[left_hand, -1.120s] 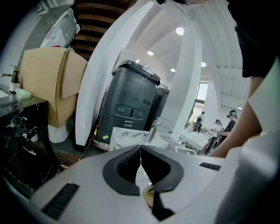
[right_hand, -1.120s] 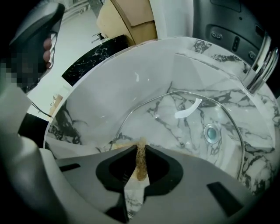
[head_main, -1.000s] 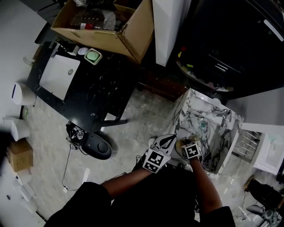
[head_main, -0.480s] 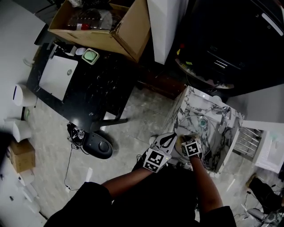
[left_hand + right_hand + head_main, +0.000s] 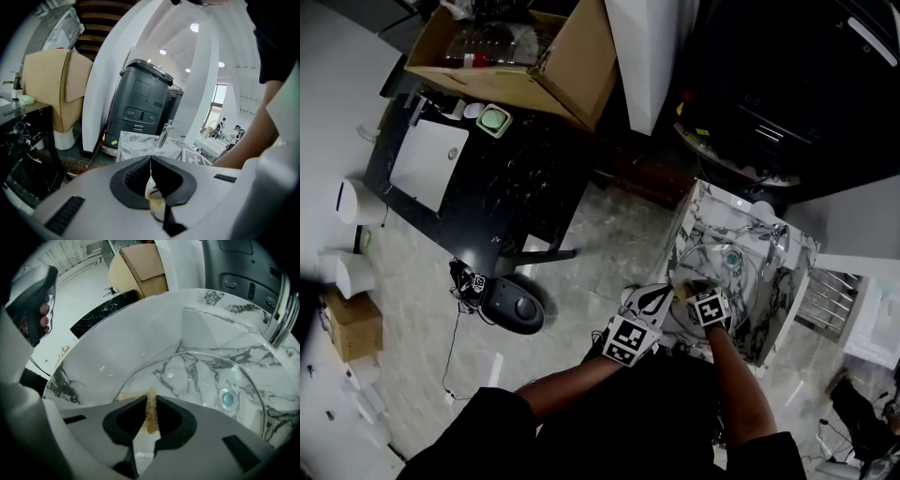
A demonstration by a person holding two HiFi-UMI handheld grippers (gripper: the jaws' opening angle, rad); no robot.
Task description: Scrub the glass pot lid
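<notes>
the right gripper [image 5: 150, 400] pinches a tan sponge [image 5: 151, 417] at lower centre, on the glass lid [image 5: 197, 380]; the left gripper [image 5: 150, 160] is closed on its rim.

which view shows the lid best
The right gripper view: the lid spreads across it, its rim arc clear against the sink. The head view shows it small and faint. The left gripper view catches only a sliver of rim at the jaws.

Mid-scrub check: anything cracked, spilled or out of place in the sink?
Nothing stands out. The lid lies in the sink, its glass showing no crack, and the sponge is pinched squarely in the right tongs at the lid's rim. No spill shows.
</notes>
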